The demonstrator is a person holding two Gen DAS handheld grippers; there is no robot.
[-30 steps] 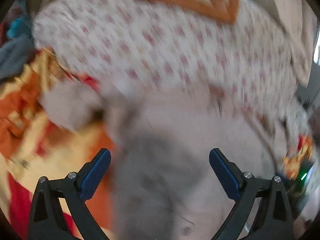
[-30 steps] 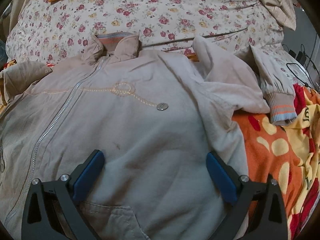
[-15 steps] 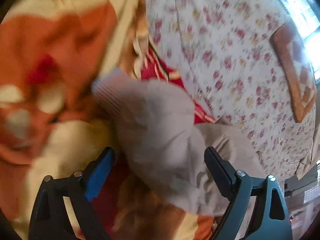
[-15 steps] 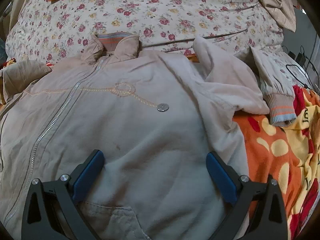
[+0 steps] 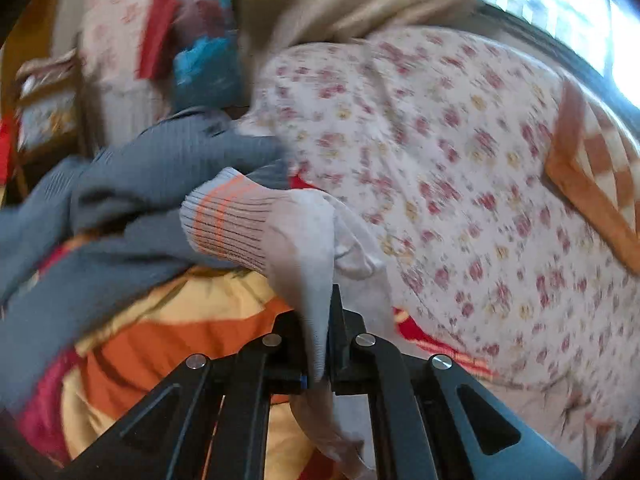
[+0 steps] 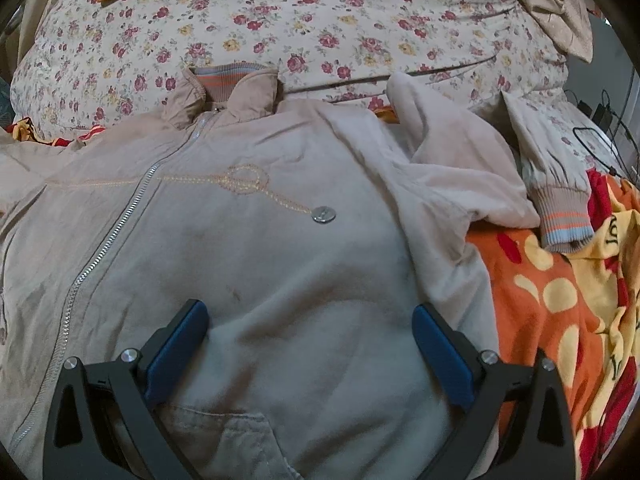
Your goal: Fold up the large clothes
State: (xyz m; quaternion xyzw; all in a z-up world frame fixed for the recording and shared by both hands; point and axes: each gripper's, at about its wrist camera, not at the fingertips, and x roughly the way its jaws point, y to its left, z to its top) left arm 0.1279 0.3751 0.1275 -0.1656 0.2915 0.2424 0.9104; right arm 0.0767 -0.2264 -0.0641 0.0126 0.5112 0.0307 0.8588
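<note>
**Beige zip jacket on a bed, one sleeve pinched**

Beige fabric fills the right wrist view: the jacket point(image 6: 280, 280) lies front-up on an orange, yellow and red blanket point(image 6: 552, 300), collar toward twelve o'clock against a floral quilt point(image 6: 320, 20). A metal zipper point(image 6: 116, 232) runs from the collar toward seven o'clock. Stitched rope embroidery point(image 6: 244, 178) crosses the chest and ends beside a round metal snap point(image 6: 324, 214). The far sleeve is bunched at two o'clock, its ribbed cuff point(image 6: 564, 220) banded orange and pale blue, resting on the blanket. Dark lettering on the blanket at three o'clock is partly hidden in folds and cannot be read. Black cables point(image 6: 600, 136) lie at the two o'clock edge. The right gripper point(image 6: 310, 344) hangs over the lower chest, jaws wide, nothing between them.

In the left wrist view, blurred, the left gripper point(image 5: 326, 320) has its jaws closed on the other sleeve point(image 5: 304, 256), whose striped cuff point(image 5: 228, 220) points toward ten o'clock. A grey ribbed garment point(image 5: 132, 200) lies at nine o'clock; an orange checked cloth point(image 5: 592, 168) sits at three o'clock on the quilt.
</note>
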